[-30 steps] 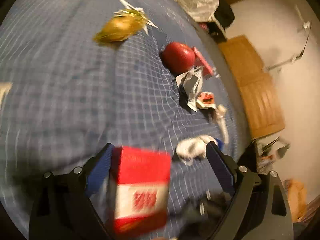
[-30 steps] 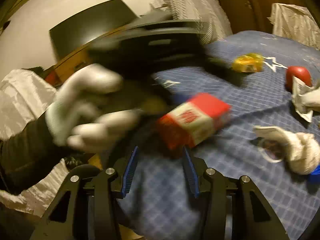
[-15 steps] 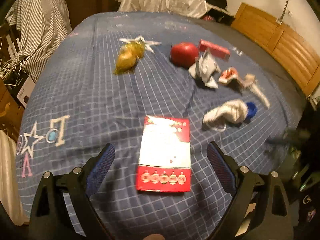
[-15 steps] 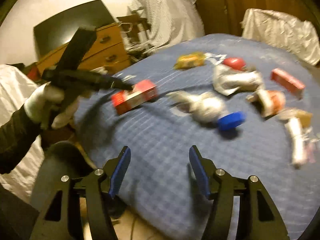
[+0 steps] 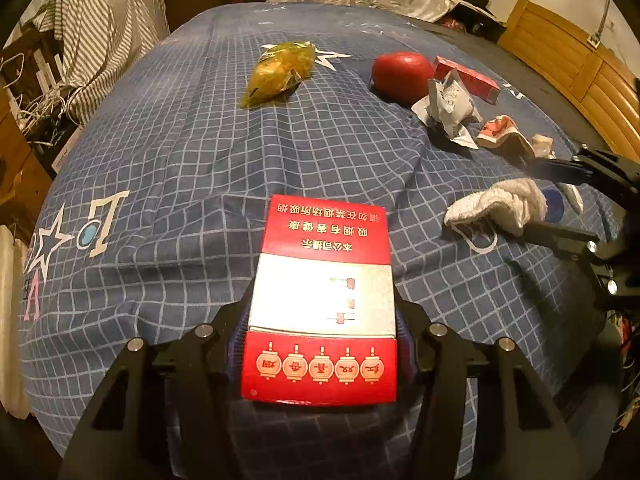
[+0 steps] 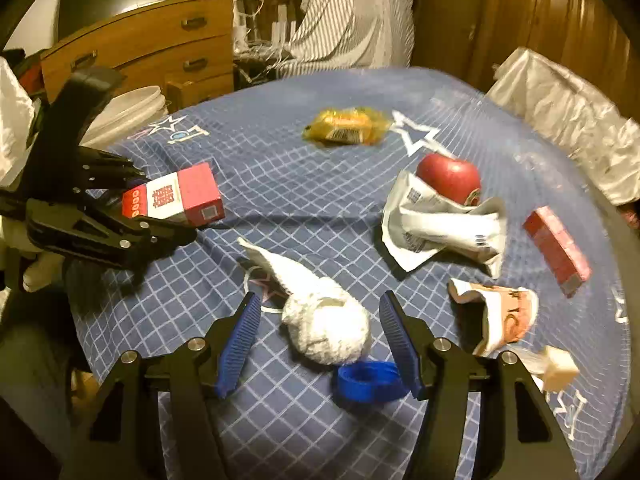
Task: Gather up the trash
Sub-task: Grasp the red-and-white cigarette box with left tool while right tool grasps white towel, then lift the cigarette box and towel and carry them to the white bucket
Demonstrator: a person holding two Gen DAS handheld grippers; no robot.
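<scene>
A red and white box [image 5: 320,288] lies on the blue checked bedsheet [image 5: 160,140]. My left gripper [image 5: 320,320] is closing on its near end, and the pads sit tight against both sides. The right wrist view shows that gripper [image 6: 160,204] and the box [image 6: 176,196] at the left. My right gripper [image 6: 320,300] stands open astride a white cloth wad [image 6: 324,328] without touching it. A blue cap [image 6: 368,380] lies by its right finger. Further off lie a yellow wrapper [image 5: 280,72], crumpled paper [image 6: 440,228] and a crushed paper cup [image 6: 500,312].
A red apple [image 6: 448,176] and a slim red box [image 6: 556,248] lie on the bed's right side. A wooden dresser [image 6: 140,48] and a white bucket [image 6: 124,112] stand beyond the left edge. A wooden headboard [image 5: 580,64] runs along the far right.
The left jaws stood wide around the box lying on the sheet; now they are against its sides. The right gripper swung across the bed to straddle the white wad.
</scene>
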